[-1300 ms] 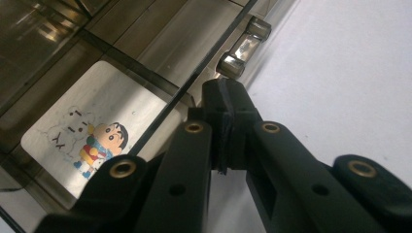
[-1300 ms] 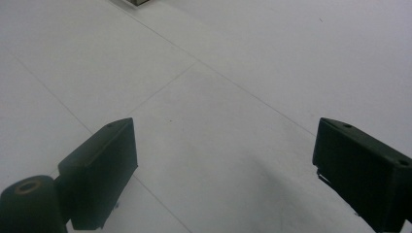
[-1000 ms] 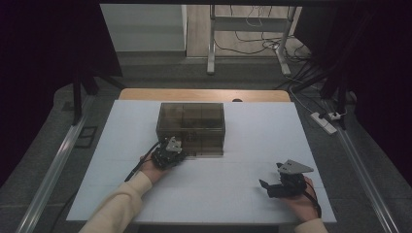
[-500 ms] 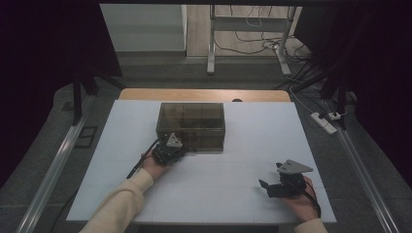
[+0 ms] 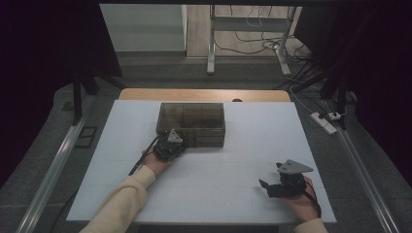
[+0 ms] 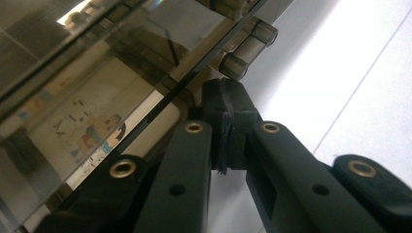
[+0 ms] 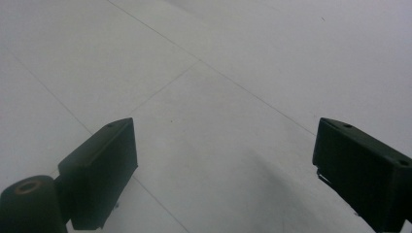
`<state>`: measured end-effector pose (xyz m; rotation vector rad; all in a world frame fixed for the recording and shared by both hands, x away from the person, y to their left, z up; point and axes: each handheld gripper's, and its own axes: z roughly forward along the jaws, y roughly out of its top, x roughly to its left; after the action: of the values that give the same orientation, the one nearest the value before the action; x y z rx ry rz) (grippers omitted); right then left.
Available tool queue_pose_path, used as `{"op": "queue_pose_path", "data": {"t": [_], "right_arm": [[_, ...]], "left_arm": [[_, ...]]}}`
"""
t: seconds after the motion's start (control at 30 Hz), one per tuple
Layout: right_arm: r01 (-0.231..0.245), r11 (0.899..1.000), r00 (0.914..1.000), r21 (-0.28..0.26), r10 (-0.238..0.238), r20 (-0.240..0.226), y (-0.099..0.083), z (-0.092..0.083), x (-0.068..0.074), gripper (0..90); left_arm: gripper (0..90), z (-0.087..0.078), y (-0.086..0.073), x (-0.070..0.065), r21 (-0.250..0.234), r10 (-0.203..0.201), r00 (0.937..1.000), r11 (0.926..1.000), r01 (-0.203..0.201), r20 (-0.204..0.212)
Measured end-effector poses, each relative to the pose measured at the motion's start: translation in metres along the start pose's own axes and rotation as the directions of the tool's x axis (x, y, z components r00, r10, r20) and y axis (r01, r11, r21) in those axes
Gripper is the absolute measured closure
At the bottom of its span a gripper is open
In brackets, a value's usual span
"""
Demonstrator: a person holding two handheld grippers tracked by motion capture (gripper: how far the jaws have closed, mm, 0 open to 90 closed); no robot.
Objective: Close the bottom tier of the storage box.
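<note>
A smoky see-through plastic box [image 5: 192, 121] with a shut lid and inner compartments stands on the white table [image 5: 243, 145], left of centre. My left gripper [image 5: 186, 141] is at its front left corner, jaws shut together. In the left gripper view the gripper [image 6: 226, 109] has its tips right under the lid's edge of the box [image 6: 97, 73], beside a small clear clasp [image 6: 243, 48]. I cannot tell whether they pinch anything. A card with a coloured drawing [image 6: 92, 128] shows through the wall. My right gripper [image 5: 266, 187] rests open near the front right, nothing between its fingers [image 7: 104, 160].
The table's wooden far edge [image 5: 204, 94] lies behind the box. Beyond it are a metal stand [image 5: 214, 43] and cables on the floor, with a power strip [image 5: 323, 122] at the right. Rails run along both sides of the table.
My left gripper has crept slightly toward the box's front. The right gripper has stayed in place.
</note>
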<state>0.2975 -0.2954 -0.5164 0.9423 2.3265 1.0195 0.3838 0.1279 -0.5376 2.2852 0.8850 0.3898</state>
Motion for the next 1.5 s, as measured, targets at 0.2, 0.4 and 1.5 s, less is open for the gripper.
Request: {"op": "queue_pose_path", "data": {"t": [0.2,0.4,1.5], "right_arm": [[0.006,1.000,1.0000,0.002,-0.006,0.000,0.000,0.000,0.000,8.7],[0.006,1.000,1.0000,0.002,-0.006,0.000,0.000,0.000,0.000,8.7],[-0.012,1.000,0.9999,-0.001,0.012,0.005,-0.004,-0.004,-0.001,8.7]], "left_arm": [[88.6,0.001,0.001,0.002,-0.002,-0.002,1.0000,1.0000,0.002,0.004],[88.6,0.001,0.001,0.002,-0.001,-0.003,1.0000,1.0000,0.003,0.001],[49.9,-0.077,-0.056,-0.024,-0.076,-0.037,0.9992,0.9964,0.038,0.014]]}}
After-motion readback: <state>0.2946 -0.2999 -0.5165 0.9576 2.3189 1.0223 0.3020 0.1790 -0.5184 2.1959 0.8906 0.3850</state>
